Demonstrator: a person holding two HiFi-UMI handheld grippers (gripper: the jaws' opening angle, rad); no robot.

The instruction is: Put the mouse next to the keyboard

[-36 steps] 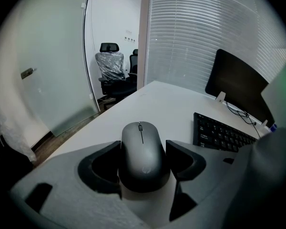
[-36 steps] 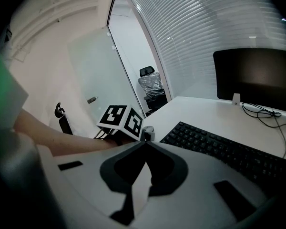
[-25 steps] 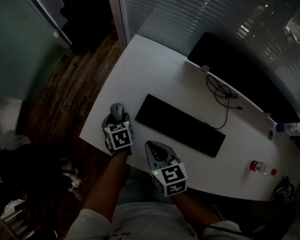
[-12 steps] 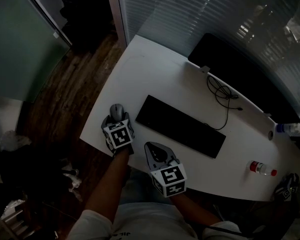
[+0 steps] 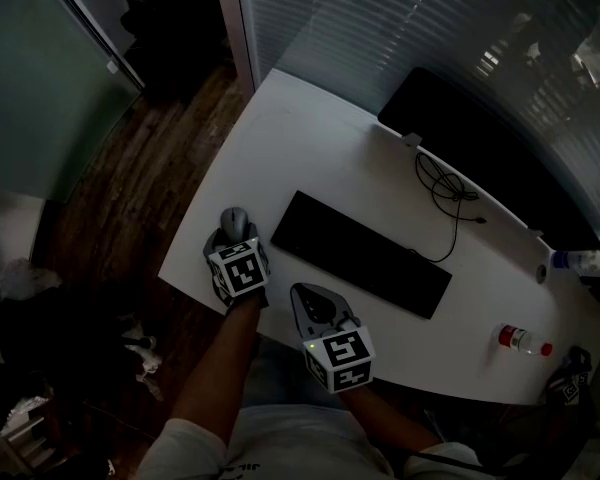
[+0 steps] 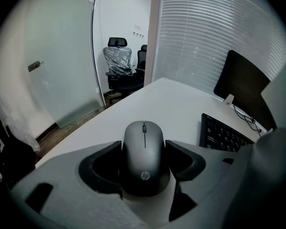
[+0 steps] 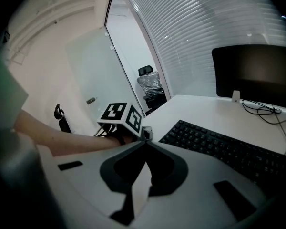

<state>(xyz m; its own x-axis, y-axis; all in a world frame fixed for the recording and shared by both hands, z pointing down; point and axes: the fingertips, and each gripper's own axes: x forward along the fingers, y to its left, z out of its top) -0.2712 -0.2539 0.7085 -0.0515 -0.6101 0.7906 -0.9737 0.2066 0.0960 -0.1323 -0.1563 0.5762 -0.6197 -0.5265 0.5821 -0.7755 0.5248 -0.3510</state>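
Almost nothing has moved since the earlier frames: both grippers sit where they were, with only a slight shift of the picture.

Head view: the left gripper (image 5: 232,238) is at the near left corner of the white curved desk (image 5: 310,158), with the small grey wireless mouse (image 5: 234,218) at its tip. The mouse lies just beside the left end of the flat black keyboard (image 5: 360,252), apart from it by a narrow strip of desk. The right gripper (image 5: 302,292) hovers at the near edge, in front of the keyboard. A dark monitor (image 5: 480,143), a looped black cable (image 5: 445,193) and a clear bottle with a red cap (image 5: 525,337) lie farther off.

Left gripper view: the jaws sit against the two flanks of the mouse (image 6: 144,142), pinching its rear half, while its nose and scroll wheel stick out ahead of the left gripper (image 6: 143,152). The keyboard (image 6: 224,135) shows close on the right.

Right gripper view: the jaws of the right gripper (image 7: 146,143) are pressed together with nothing between them; the keyboard (image 7: 219,147) runs off to the right.

The mouse is probably light, rigid plastic with a smooth, rounded shell, so it may slip forward out of a squeeze. The flat lower flanks, about mid-length, look like the safest hold, with gentle pressure.
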